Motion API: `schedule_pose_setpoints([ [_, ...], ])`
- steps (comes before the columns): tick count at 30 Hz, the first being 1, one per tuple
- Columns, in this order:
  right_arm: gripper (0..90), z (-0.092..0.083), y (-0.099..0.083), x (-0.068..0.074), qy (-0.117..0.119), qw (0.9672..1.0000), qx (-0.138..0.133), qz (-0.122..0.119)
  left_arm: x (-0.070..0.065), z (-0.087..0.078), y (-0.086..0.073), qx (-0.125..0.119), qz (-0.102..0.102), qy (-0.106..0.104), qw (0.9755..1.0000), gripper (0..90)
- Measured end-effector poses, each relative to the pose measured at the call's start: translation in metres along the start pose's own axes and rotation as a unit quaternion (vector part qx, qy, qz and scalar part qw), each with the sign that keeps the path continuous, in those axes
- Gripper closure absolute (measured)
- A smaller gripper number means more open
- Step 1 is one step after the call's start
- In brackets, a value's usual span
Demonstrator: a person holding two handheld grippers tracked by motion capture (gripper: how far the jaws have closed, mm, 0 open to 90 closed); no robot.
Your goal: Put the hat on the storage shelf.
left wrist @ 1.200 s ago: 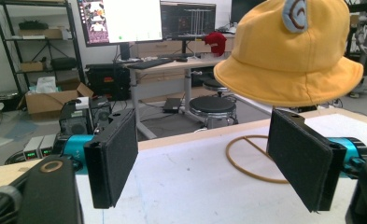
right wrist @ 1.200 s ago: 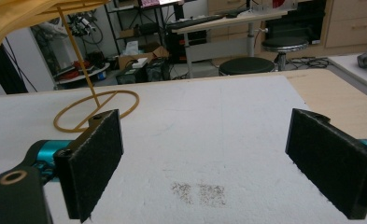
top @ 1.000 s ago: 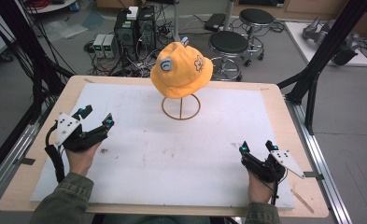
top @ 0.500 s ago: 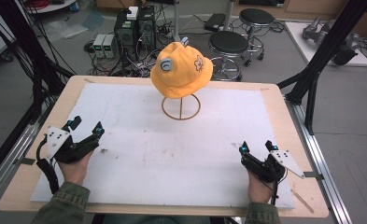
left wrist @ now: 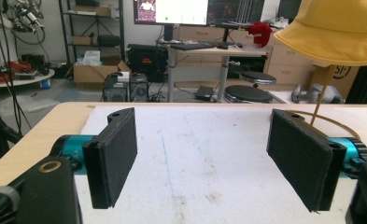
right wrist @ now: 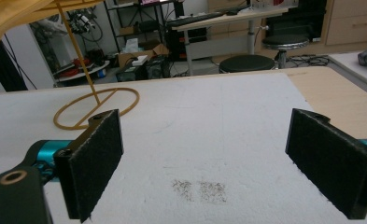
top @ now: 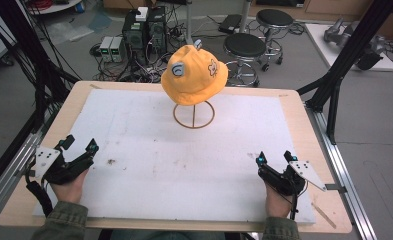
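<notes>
Yellow bucket hat (top: 194, 74) sat on thin wire stand (top: 194, 114) at far-centre of table (top: 289, 102), well apart from both grippers. Crown up, brim hanging round the upright; ring base of stand flat on white mat (top: 184, 155). Grey-blue patch on hat's left front, pale flower-like mark on right front; detail too small to read.

L gripper (top: 79, 148) held low at near-left corner of mat, jaws spread wide, nothing between. Grey plate on top, cable trailing back toward near edge. L hand (top: 69, 186) wrapped round body, green sleeve behind.

R gripper (top: 274, 158) held low at near-right corner, jaws also spread, empty. Grey three-cornered plate out to its right. R hand (top: 275, 202) behind it.

L gripper view: black padded jaws of L gripper (left wrist: 204, 154) wide apart, bare mat (left wrist: 204, 154) between w/ faint brown smudges. Hat brim (left wrist: 333, 35) seen top right, stand upright and part of ring (left wrist: 322, 122) beyond right-side jaw.

R gripper view: jaws of R gripper (right wrist: 218, 163) wide apart, mat (right wrist: 209, 121) between, dark speckled stain near middle. Stand ring (right wrist: 97, 108) beyond left-side jaw, upright rising to hat edge (right wrist: 13, 14) at top left.

Background: stools (top: 246, 47), PC towers (top: 144, 30) w/ cables on floor beyond table; desk w/ monitors (left wrist: 172, 11) farther back.
</notes>
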State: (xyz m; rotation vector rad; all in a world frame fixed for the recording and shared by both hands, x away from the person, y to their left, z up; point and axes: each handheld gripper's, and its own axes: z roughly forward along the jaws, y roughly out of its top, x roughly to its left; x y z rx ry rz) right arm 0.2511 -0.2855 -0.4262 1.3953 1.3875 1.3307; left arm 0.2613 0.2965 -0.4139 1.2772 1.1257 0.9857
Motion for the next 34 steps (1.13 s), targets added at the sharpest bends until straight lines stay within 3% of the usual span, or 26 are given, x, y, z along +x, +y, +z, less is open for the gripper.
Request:
schedule_pose_setpoints([
  [6, 10.0, -0.001, 0.000, 0.000, 0.000, 1.0000, -0.002, -0.002, 0.002, -0.006, 0.001, -0.007, -0.004, 0.000, 1.0000, 24.8],
  [24, 10.0, 0.002, 0.000, -0.002, 0.011, 0.9999, 0.006, -0.004, 0.001, -0.006, -0.009, 0.019, -0.007, -0.013, 0.9997, 24.7],
  [34, 10.0, 0.002, -0.001, -0.002, 0.012, 0.9998, 0.011, -0.009, 0.003, 0.000, -0.017, 0.057, -0.017, -0.016, 0.9981, 24.7],
])
